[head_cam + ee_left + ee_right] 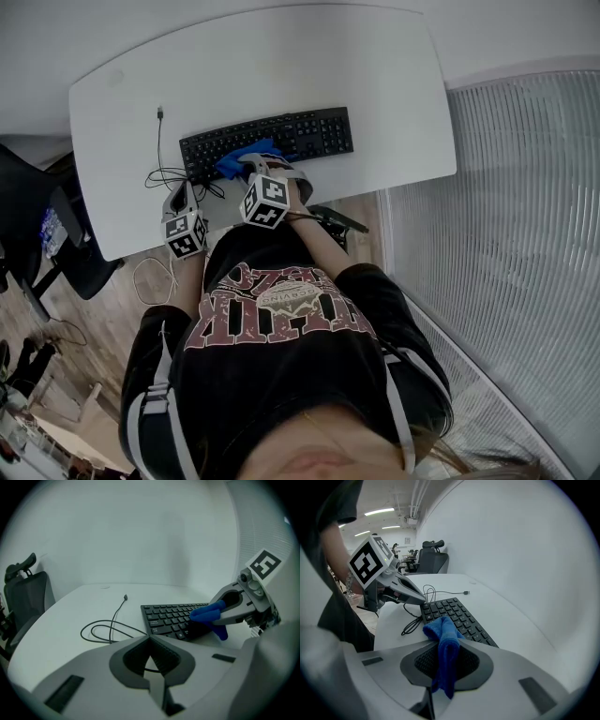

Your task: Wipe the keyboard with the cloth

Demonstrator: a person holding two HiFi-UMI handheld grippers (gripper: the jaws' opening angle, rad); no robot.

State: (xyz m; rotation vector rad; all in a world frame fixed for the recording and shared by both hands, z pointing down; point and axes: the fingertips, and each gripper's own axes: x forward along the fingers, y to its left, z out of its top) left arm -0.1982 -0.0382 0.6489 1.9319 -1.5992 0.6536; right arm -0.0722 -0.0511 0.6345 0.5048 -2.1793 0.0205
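Head view first: the white rounded surface [375, 84] fills most of the upper picture, and the long black keyboard [309, 131] lies across it. I take that keyboard as my landmark. Its long axis runs left to right, with the right end tipped slightly away from me.

My right gripper [255, 167] sits over the keyboard's left part, at its near edge. My left gripper [180, 192] hangs off the keyboard's near-left corner, close to the surface's front edge and not touching the keys.

In the right gripper view the jaws [443, 653] pinch the folded blue cloth [443, 632]. The free bunch of cloth pokes forward and seems to rest on or just above the keyboard's nearest keys [459, 613]. In the left gripper view the jaws [150, 644] are pressed together with nothing between them.

A thin black cable [110, 627] loops on the surface just left of the keyboard, its plug end lying farther back.

The relation that matters: nearly all the keys lie to the right of the cloth [246, 155], along that long axis. I judge the next stroke should sweep rightward along the rows, done by the right gripper, which already holds the cloth. The left one is nearer the cable, so I would mind snagging it there.
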